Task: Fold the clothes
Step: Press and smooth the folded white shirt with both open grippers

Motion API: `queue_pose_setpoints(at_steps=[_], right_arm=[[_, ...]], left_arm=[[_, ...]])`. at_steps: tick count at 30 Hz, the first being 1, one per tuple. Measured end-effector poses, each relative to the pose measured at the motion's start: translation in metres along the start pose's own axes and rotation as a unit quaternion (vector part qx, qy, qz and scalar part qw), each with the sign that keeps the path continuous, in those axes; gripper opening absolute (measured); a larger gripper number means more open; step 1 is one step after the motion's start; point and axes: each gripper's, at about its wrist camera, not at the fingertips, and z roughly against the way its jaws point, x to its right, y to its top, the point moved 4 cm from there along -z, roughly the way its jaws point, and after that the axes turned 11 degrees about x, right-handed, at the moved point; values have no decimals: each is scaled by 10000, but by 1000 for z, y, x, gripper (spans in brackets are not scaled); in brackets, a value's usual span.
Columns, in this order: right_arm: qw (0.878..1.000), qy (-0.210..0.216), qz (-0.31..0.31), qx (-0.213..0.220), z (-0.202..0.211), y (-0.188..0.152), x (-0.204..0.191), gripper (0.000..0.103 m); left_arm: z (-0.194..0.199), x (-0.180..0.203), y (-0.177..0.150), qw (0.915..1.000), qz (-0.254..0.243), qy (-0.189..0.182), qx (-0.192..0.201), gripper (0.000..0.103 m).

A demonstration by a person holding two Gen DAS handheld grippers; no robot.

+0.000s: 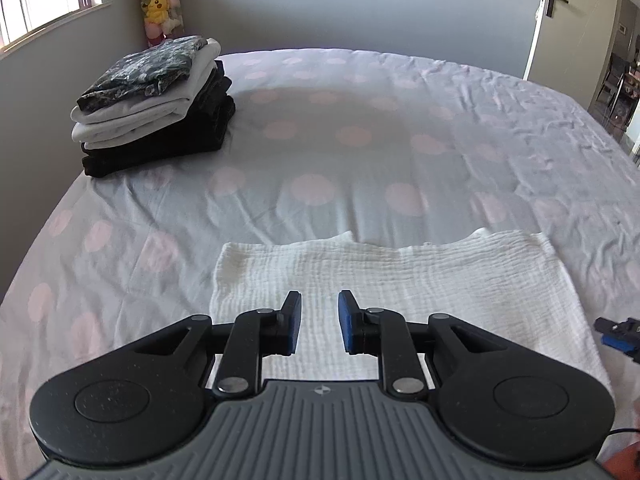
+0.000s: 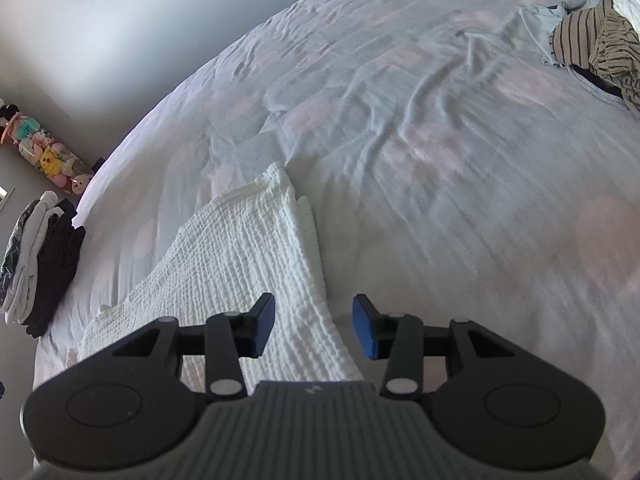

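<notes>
Below both grippers: white folded cloth (image 1: 384,276) flat on bed (image 1: 360,120). Left gripper (image 1: 319,322) narrowly parted, empty. Right gripper (image 2: 314,326) wider, empty, over cloth's edge.

We see a bed (image 1: 360,152) in a pink-spotted sheet carrying a folded white cloth (image 1: 400,276), a stack of folded clothes (image 1: 156,100), and, at a far edge, an unfolded heap (image 2: 596,44).

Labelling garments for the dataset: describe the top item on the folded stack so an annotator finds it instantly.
Start at the bed with the pink-dotted sheet and go to its far corner near the window, where a folded stack sits. The top item is a dark garment with a pale mottled print. The layers below it are plain: light grey, then black.
</notes>
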Motion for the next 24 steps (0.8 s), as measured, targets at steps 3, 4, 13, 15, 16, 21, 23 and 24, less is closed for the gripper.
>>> queue_pose_setpoints(at_steps=[3,4,13,15,16,21,23,24], right_arm=[[9997,134,190,25,2,-2,-7,41],[9996,188,214,-15,2,-3,-8,40],[9984,474,190,-251,-4,-5,2,40],[9984,472,200,-257,-2,-4,6,40],[9986,431,202,-244,0,-3,10,40],[9993,335,-56,-143,15,5,26,41],[9993,359,68,4,30,8,21,41],[9993,340,149,62,39,11,18,41]], left_arm=[[17,20,4,9995,288,-130,65,30],[20,25,3,9990,416,-166,83,31],[9,14,-74,9954,669,573,-379,35],[4,5,-95,9923,675,861,-579,35],[2,1,-103,9910,724,908,-659,35],[1,-13,-133,9883,873,946,-818,35],[1,-18,-137,9880,895,934,-842,35],[3,-21,-137,9879,942,900,-837,35]])
